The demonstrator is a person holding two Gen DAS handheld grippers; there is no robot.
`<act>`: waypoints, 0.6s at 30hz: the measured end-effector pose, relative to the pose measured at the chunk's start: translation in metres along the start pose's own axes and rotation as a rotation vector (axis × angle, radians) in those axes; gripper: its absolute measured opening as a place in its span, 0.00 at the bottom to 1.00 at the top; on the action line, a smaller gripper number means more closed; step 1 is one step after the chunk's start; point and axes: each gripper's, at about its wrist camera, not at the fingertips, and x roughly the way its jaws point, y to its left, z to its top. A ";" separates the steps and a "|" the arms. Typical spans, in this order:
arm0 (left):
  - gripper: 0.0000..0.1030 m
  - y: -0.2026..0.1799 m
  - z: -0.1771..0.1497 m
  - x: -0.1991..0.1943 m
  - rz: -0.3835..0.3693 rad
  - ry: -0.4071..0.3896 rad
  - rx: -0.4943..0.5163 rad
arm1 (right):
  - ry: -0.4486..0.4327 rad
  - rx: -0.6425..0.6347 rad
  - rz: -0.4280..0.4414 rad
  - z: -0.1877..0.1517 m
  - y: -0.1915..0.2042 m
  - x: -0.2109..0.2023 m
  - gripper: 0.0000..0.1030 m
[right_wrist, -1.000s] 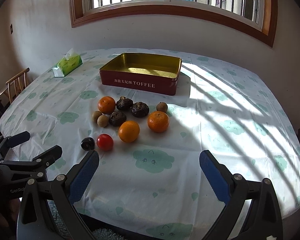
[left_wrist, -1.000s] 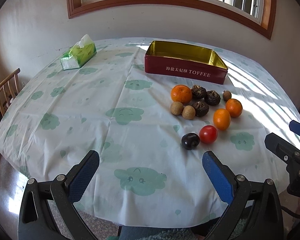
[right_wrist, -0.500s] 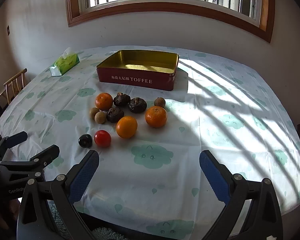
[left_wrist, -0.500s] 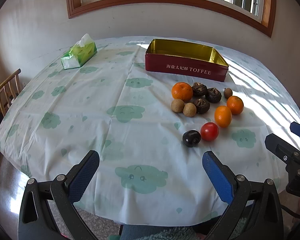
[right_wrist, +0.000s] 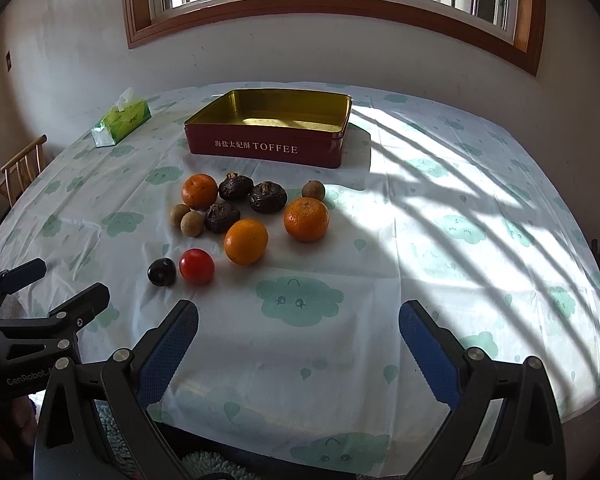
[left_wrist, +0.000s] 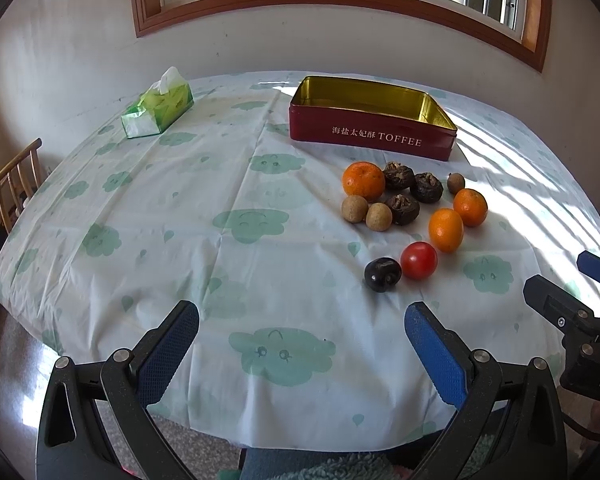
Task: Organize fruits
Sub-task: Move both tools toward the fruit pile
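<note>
Ideally, the red tomato (right_wrist: 196, 266), nearest the spread, empty right gripper (right_wrist: 298, 334), is approached squarely and pinched lightly before the toffee tin (right_wrist: 272, 148) is reached; the left gripper (left_wrist: 302, 334) is spread too.

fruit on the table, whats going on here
A person holds a gripper in each hand, left and right, both open and empty at the near table edge. The fruit lies loose on the cloth in front of the toffee tin, which is empty. Nothing is sorted yet.
</note>
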 end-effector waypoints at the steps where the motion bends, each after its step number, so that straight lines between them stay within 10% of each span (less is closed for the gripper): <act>1: 0.99 0.000 -0.001 0.000 0.001 0.001 0.002 | 0.001 0.003 0.001 0.000 -0.001 0.000 0.97; 18: 0.99 -0.003 -0.007 0.001 0.003 0.012 0.009 | 0.016 0.015 0.018 -0.004 -0.004 0.005 0.96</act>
